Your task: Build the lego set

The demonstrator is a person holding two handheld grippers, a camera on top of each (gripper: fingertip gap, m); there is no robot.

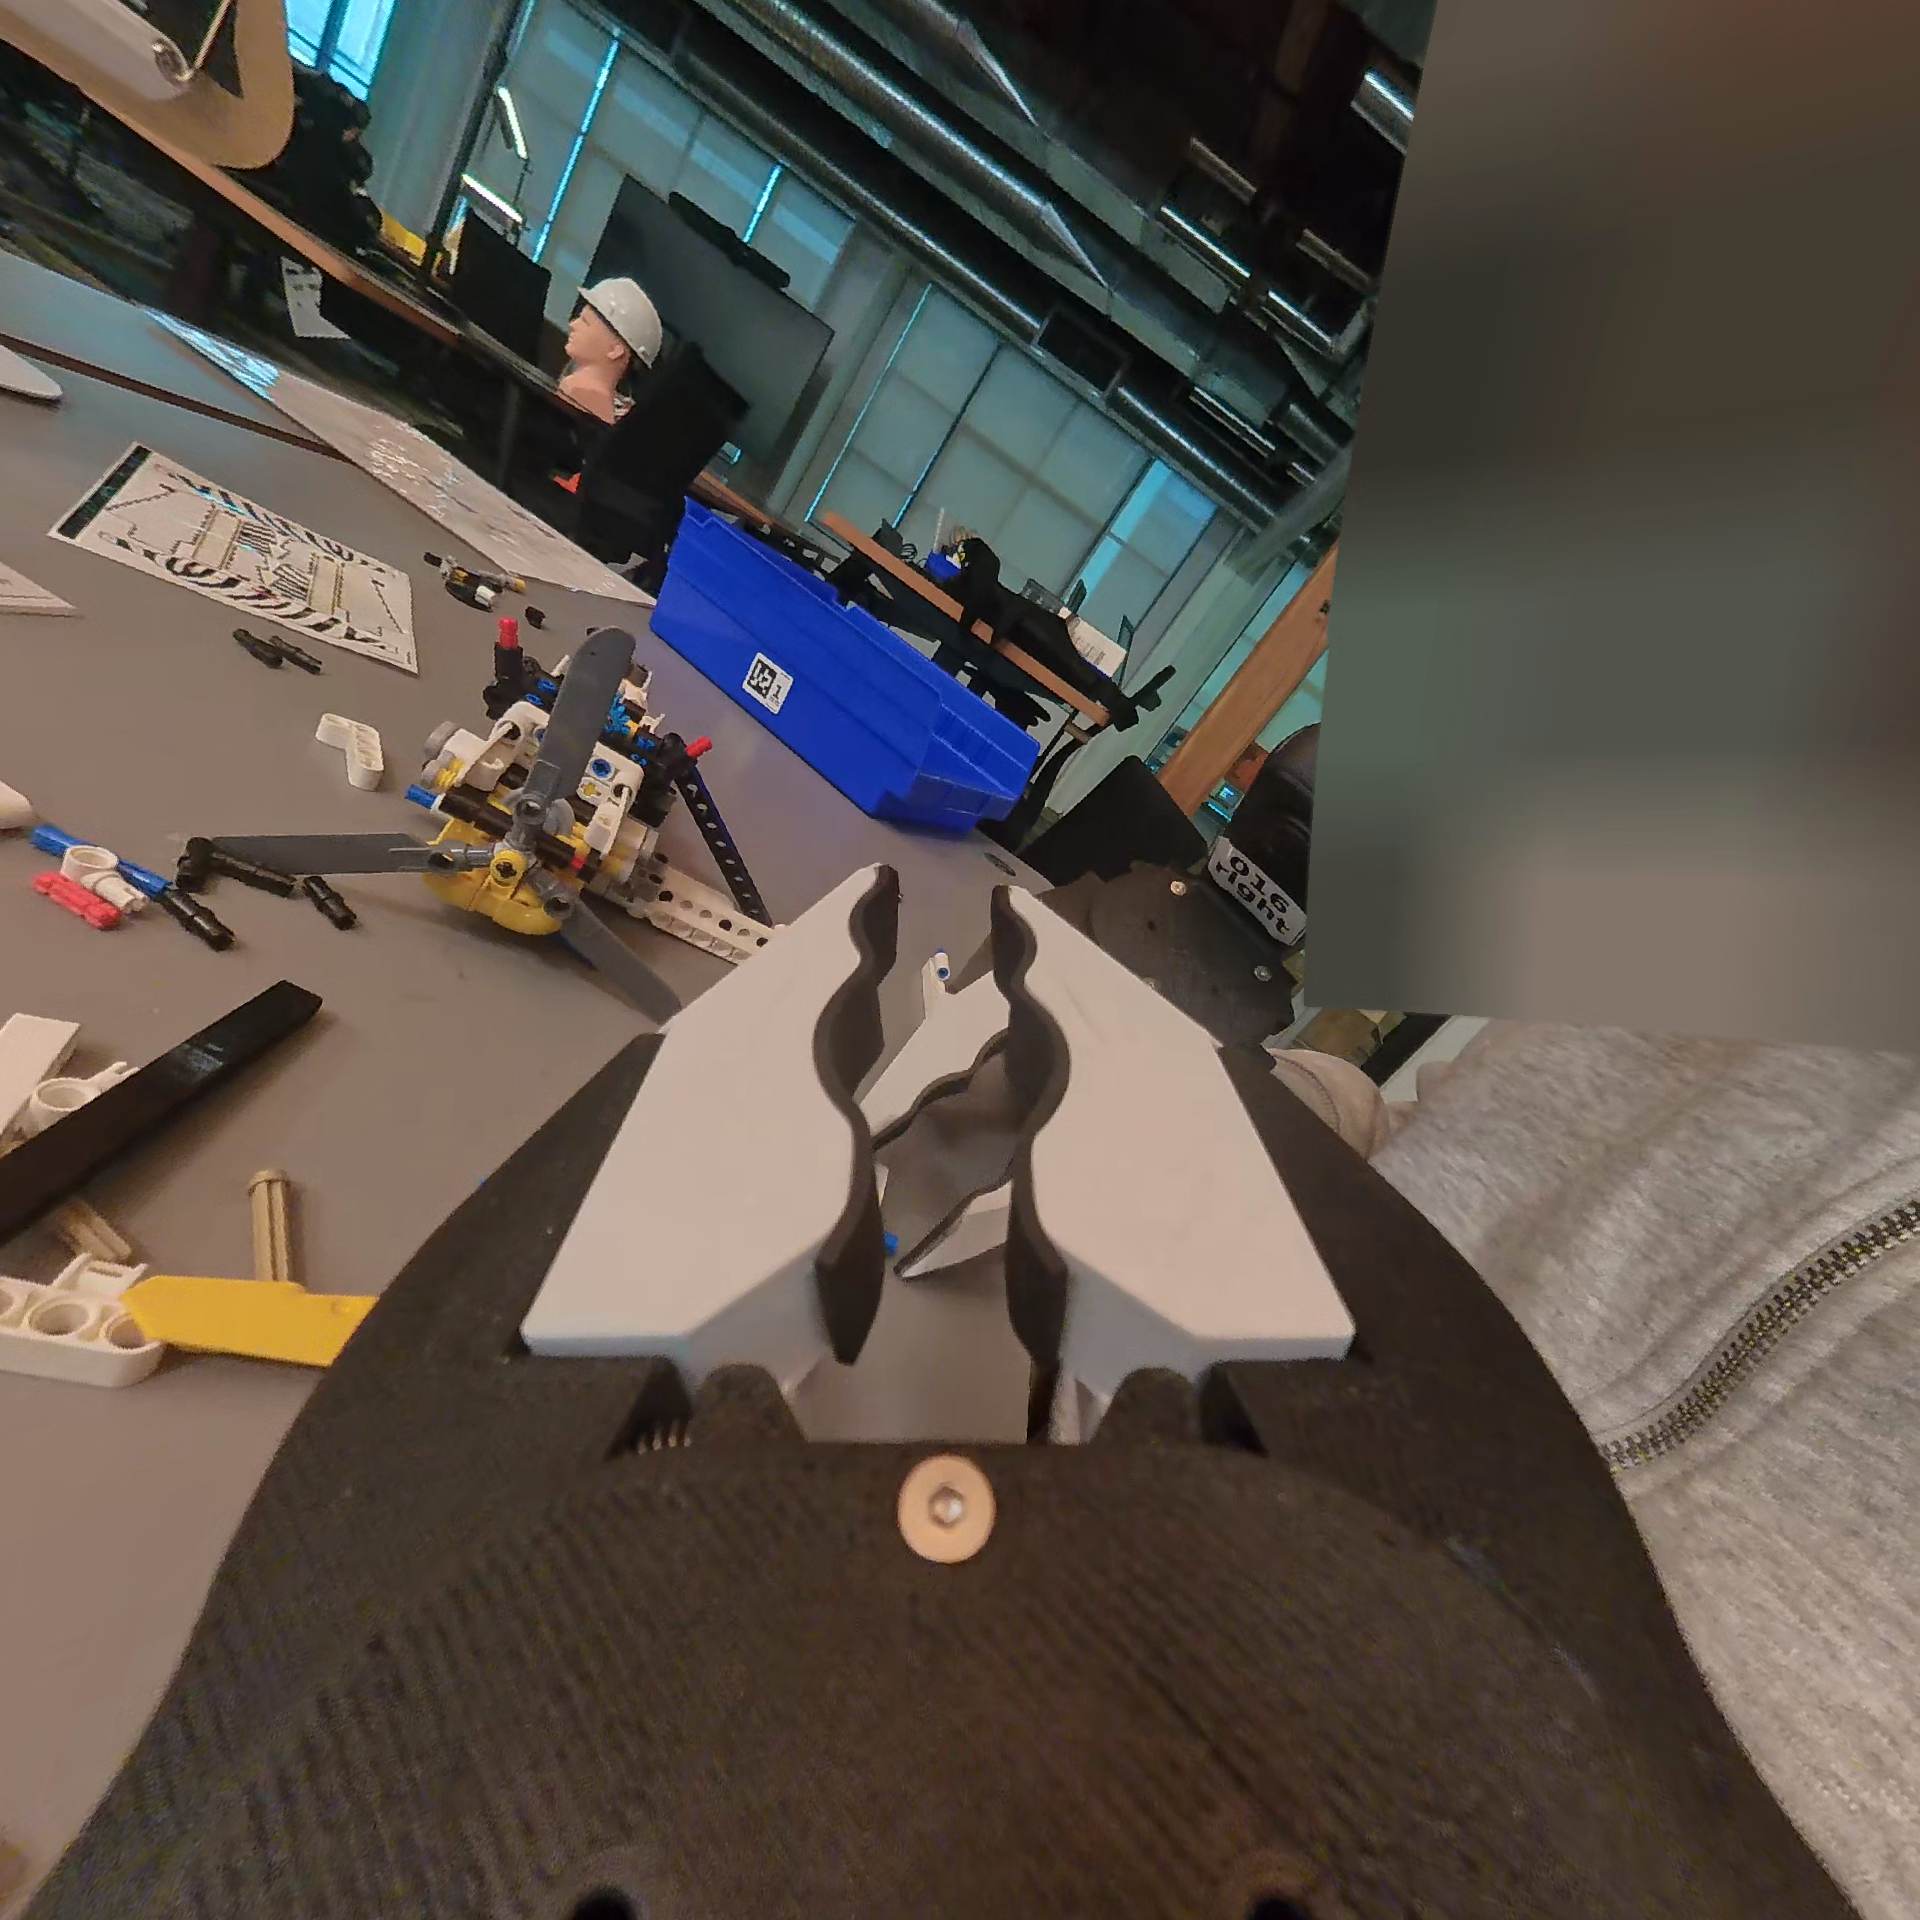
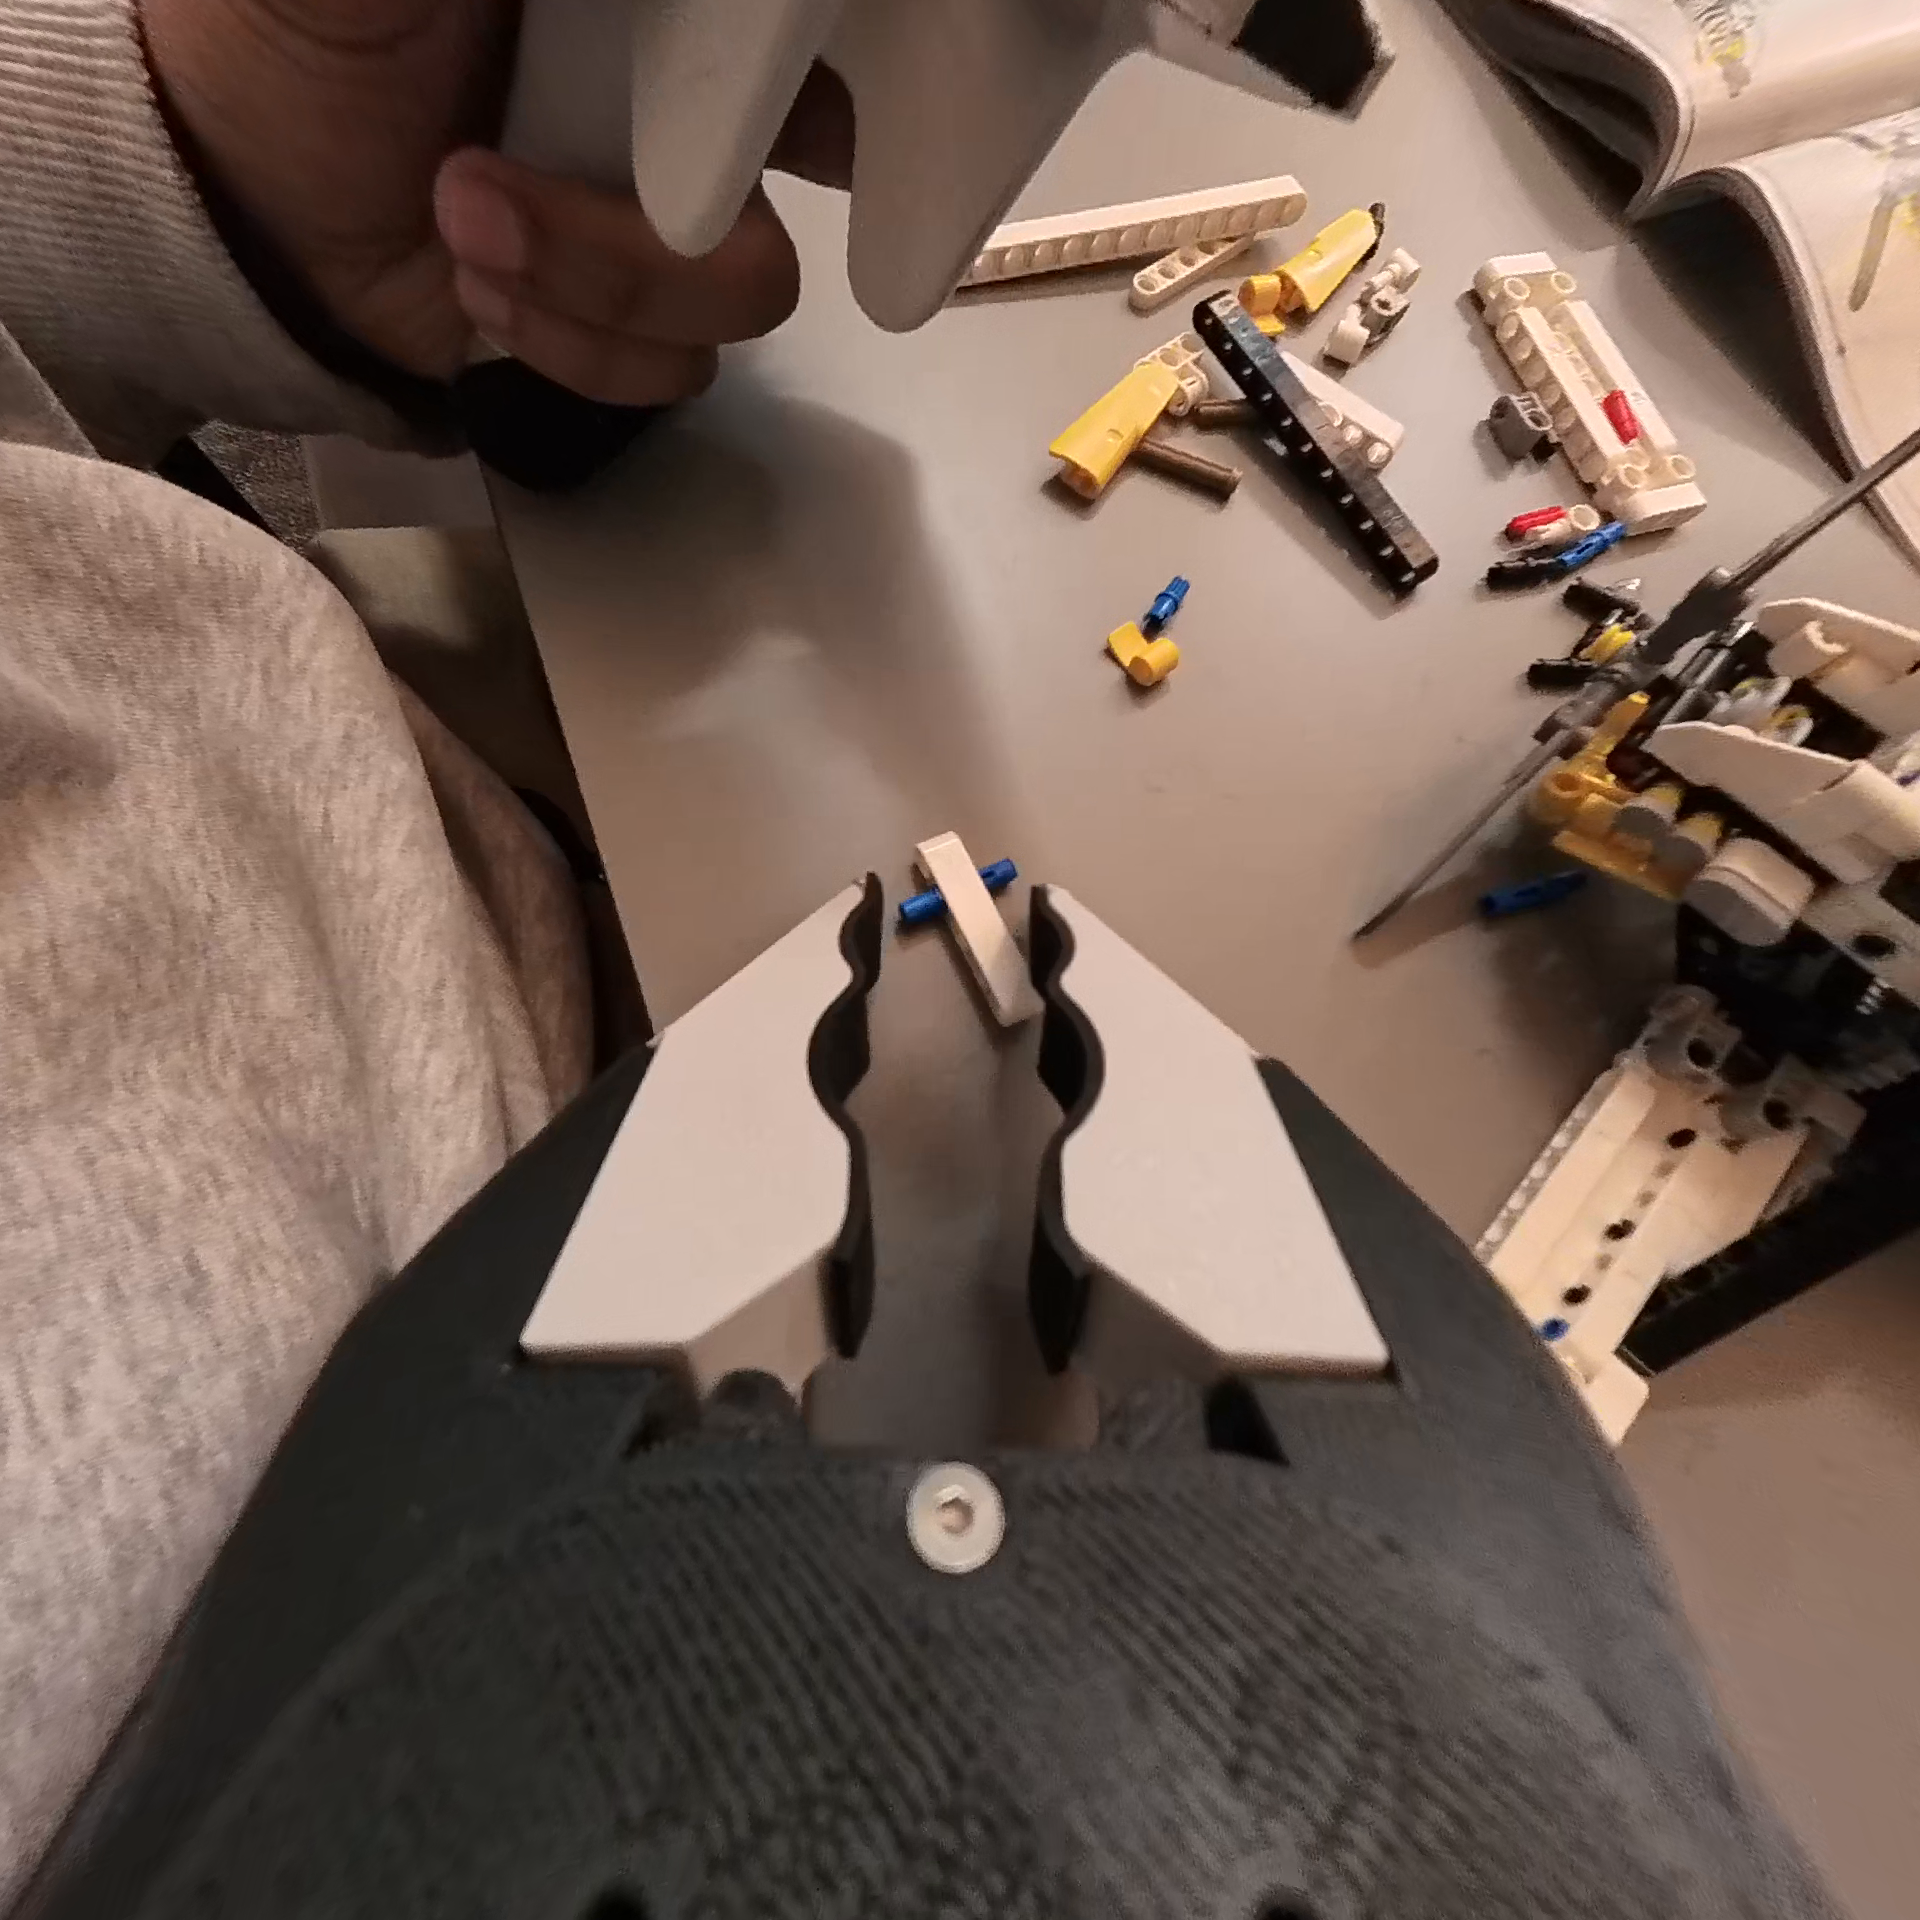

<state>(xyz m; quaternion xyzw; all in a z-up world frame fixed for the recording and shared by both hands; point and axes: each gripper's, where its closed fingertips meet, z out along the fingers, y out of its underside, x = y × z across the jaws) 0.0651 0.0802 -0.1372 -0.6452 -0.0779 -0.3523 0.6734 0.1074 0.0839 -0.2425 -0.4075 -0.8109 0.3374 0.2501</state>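
Note:
The partly built lego model (image 1: pixel 561 810), white, yellow and black with grey propeller blades, stands on the grey table (image 1: pixel 312 1039); it also shows at the right of the right wrist view (image 2: pixel 1714 831). My right gripper (image 2: pixel 954 894) is open, low over the table. A small white beam (image 2: pixel 977 930) with a blue pin (image 2: pixel 920 906) through it lies between its fingertips, against the right finger. My left gripper (image 1: pixel 943 899) is open and empty, pointing at the right gripper's fingers (image 1: pixel 956 1164) just beyond it. The white beam (image 1: pixel 935 971) shows through the gap.
Loose parts lie left of the model: a black beam (image 2: pixel 1320 447), yellow panels (image 2: pixel 1117 421), a long white beam (image 2: pixel 1143 234), a white block (image 2: pixel 1579 395). An instruction booklet (image 2: pixel 1766 135) is at the back. A blue bin (image 1: pixel 831 675) and a sticker sheet (image 1: pixel 249 561) lie beyond the model. The gap from one gripper's tips to the other's is roughly 11 cm.

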